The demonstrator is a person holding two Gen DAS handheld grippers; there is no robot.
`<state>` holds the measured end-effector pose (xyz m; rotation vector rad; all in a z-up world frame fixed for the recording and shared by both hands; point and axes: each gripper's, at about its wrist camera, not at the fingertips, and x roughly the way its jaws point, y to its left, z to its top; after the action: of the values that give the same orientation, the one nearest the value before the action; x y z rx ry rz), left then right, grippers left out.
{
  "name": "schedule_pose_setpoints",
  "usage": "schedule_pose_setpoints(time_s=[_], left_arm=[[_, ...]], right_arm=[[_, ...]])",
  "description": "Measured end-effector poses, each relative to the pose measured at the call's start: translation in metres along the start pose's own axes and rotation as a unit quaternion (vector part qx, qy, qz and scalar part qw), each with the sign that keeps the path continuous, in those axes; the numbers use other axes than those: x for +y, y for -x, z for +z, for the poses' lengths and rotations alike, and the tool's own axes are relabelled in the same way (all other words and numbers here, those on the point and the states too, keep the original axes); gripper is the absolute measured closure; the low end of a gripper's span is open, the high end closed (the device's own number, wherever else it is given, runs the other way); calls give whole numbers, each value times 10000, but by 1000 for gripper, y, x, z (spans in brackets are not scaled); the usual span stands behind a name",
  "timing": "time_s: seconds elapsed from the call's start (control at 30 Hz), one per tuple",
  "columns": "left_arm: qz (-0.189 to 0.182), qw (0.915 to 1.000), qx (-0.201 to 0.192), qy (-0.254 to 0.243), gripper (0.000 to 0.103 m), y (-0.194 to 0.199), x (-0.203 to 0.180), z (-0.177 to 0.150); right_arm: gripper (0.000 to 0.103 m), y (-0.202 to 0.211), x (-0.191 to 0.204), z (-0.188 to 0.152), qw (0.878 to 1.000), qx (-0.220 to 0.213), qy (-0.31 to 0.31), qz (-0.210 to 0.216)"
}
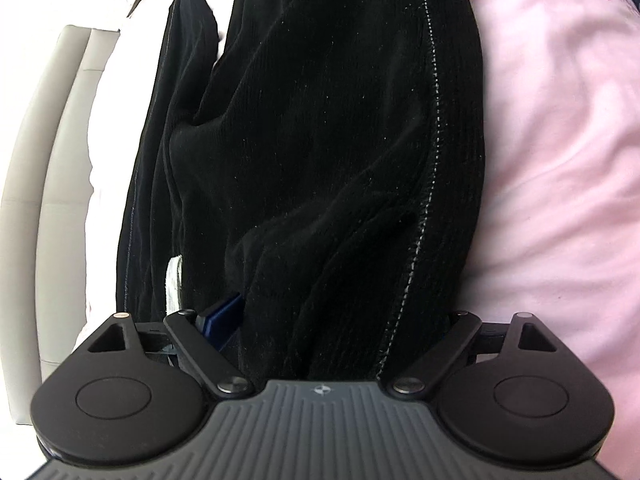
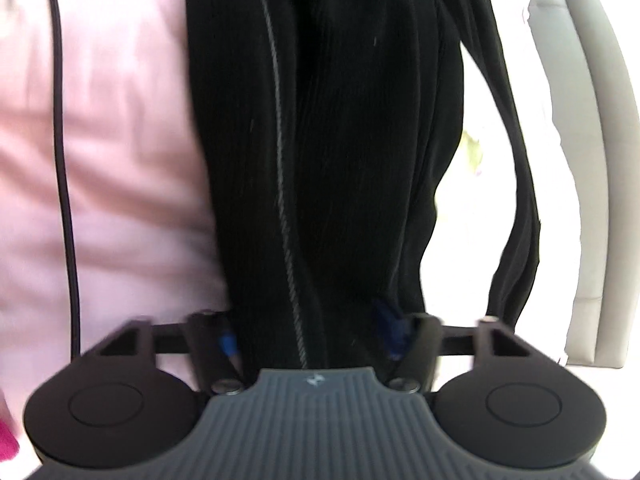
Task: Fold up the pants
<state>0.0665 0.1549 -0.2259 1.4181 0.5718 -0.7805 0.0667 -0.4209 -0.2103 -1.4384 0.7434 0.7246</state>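
Observation:
The black corduroy pants (image 1: 320, 140) hang bunched in front of the left wrist camera, a pale stitched seam running down their right side. My left gripper (image 1: 328, 332) is shut on the pants; one blue finger pad (image 1: 222, 320) peeks out at the left and the rest is buried in fabric. In the right wrist view the same pants (image 2: 340, 140) fill the middle. My right gripper (image 2: 312, 340) is shut on the pants, with blue pads (image 2: 394, 336) showing at either side of the cloth.
A pink bedsheet (image 1: 560, 160) lies under and beside the pants; it also shows in the right wrist view (image 2: 120, 140). A grey padded headboard (image 1: 52, 160) runs along the edge. A black cable (image 2: 64, 160) crosses the pink sheet.

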Motion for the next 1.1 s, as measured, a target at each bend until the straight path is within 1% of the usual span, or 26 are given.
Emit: schedule_pose_setpoints(time_s=[0.03, 0.07, 0.1, 0.13, 0.17, 0.2, 0.27, 0.3, 0.43, 0.5, 0.6, 0.77, 0.87, 0.97, 1.03, 1.1], left_arm=[[-68, 10000, 5, 25, 7, -1, 3, 0], [-168, 9998, 26, 55, 21, -4, 8, 1], [-236, 9997, 35, 60, 29, -7, 11, 2], [-218, 9997, 50, 22, 44, -6, 12, 2], [-187, 9998, 72, -42, 54, -6, 11, 2], [-173, 9998, 88, -91, 57, -5, 11, 2], [-175, 9998, 109, -49, 67, 0, 16, 2], [-163, 9998, 100, 34, 68, 3, 22, 3], [-81, 9991, -13, 415, 73, 21, 52, 2], [56, 9985, -13, 539, 74, 26, 67, 1], [191, 9967, -44, 792, 75, 30, 92, 2], [347, 9925, -205, 1157, 77, 21, 128, -1], [435, 9850, -302, 1641, 78, 13, 162, -8], [484, 9780, -339, 1999, 78, 3, 200, -16], [454, 9758, -315, 2116, 78, -9, 224, -18], [360, 9745, -260, 2199, 77, -25, 244, -22]], right_arm=[[78, -1, 1, -2, 10000, 22, -30, -2], [92, -1, 2, -5, 10000, 40, -58, -36], [93, -1, 4, -9, 9999, 55, -71, -79], [94, -1, 3, -12, 9999, 58, -69, -122], [96, -1, 4, -14, 9998, 49, -52, -163], [96, 0, 2, -18, 9998, 22, -21, -207], [98, 3, -2, -26, 9994, -42, -34, -339], [98, 1, -14, -36, 9990, -82, -117, -422], [98, 13, -46, -39, 9954, -199, -426, -834], [98, 18, -64, -42, 9927, -214, -535, -1061], [99, 26, -80, -45, 9885, -241, -659, -1341], [99, 30, -104, -45, 9812, -256, -805, -1736], [99, 29, -127, -46, 9750, -273, -890, -2020], [99, 24, -161, -46, 9689, -316, -867, -2296], [99, 17, -187, -45, 9660, -344, -861, -2415], [99, 8, -212, -43, 9654, -361, -843, -2439]])
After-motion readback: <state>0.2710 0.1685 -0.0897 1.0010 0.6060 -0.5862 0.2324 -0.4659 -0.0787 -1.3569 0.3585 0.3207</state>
